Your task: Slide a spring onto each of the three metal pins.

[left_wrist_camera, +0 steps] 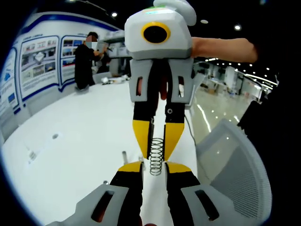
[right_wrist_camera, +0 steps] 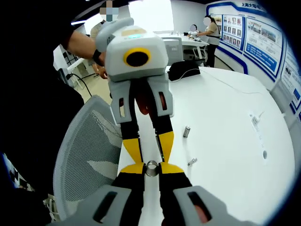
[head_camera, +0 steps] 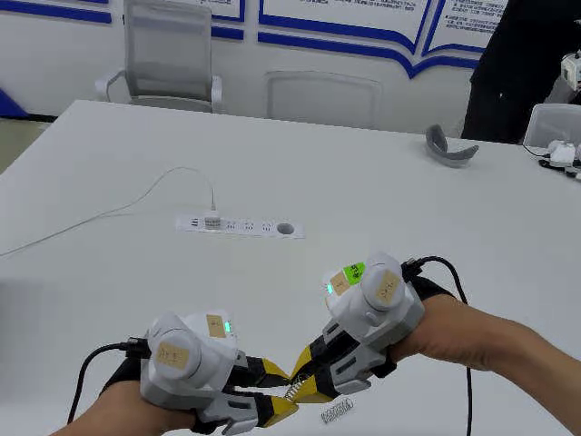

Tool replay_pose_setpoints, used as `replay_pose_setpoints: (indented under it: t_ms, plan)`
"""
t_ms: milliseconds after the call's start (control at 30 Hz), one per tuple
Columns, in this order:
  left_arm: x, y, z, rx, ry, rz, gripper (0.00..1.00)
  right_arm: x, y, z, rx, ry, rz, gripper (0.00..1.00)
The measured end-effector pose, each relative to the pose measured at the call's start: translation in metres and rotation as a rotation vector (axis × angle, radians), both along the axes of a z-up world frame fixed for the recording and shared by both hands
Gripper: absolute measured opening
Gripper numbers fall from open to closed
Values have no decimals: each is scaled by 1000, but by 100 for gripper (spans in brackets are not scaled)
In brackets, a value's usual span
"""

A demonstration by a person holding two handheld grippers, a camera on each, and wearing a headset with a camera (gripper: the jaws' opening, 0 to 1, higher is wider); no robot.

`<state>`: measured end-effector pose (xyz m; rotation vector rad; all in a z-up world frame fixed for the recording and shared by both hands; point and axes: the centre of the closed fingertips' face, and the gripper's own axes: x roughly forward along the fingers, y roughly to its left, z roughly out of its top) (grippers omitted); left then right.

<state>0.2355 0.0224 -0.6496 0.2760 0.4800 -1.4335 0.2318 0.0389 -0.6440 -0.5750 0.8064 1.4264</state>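
Observation:
A small metal spring (head_camera: 292,391) hangs just above the white table (head_camera: 381,209), between the two grippers, which meet tip to tip. In the left gripper view the spring (left_wrist_camera: 156,155) runs from my left gripper (left_wrist_camera: 154,168) up to my right gripper (left_wrist_camera: 157,136); both pairs of yellow tips are closed on it. The right gripper view shows its round end (right_wrist_camera: 151,168) pinched in my right gripper (right_wrist_camera: 150,168), with the left gripper (right_wrist_camera: 150,146) just beyond. I cannot tell whether a pin is inside. Another coiled piece (head_camera: 336,411) lies on the table below the tips.
Two small metal pieces (right_wrist_camera: 186,132) (right_wrist_camera: 192,162) lie on the table near the tips. A white power strip (head_camera: 239,225) with its cable sits mid-table, a grey curved object (head_camera: 449,147) further back. A mesh chair (left_wrist_camera: 240,169) stands at the near edge.

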Motion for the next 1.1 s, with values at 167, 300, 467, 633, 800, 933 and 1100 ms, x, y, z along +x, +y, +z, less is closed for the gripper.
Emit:
replay_pose_setpoints:
  t_ms: [167,300,467,633,800,933,1100]
  plan:
    - [4,12,-8,5,16,52,24,3,-4,-5,-7,-2,-26,12]
    - [6,23,-14,16,28,92,27,5,-7,-9,-12,-1,-38,12]
    - [10,36,-20,25,39,139,29,7,-10,-16,-23,-5,-46,12]
    - [14,48,-26,32,47,190,32,13,-12,-24,-34,-9,-59,12]
    - [18,61,-34,48,57,243,38,23,-15,-34,-66,-21,-93,12]
    - [20,74,-38,52,70,286,42,29,-16,-41,-81,-32,-93,12]
    - [24,89,-44,60,84,336,46,39,-15,-48,-95,-43,-96,12]
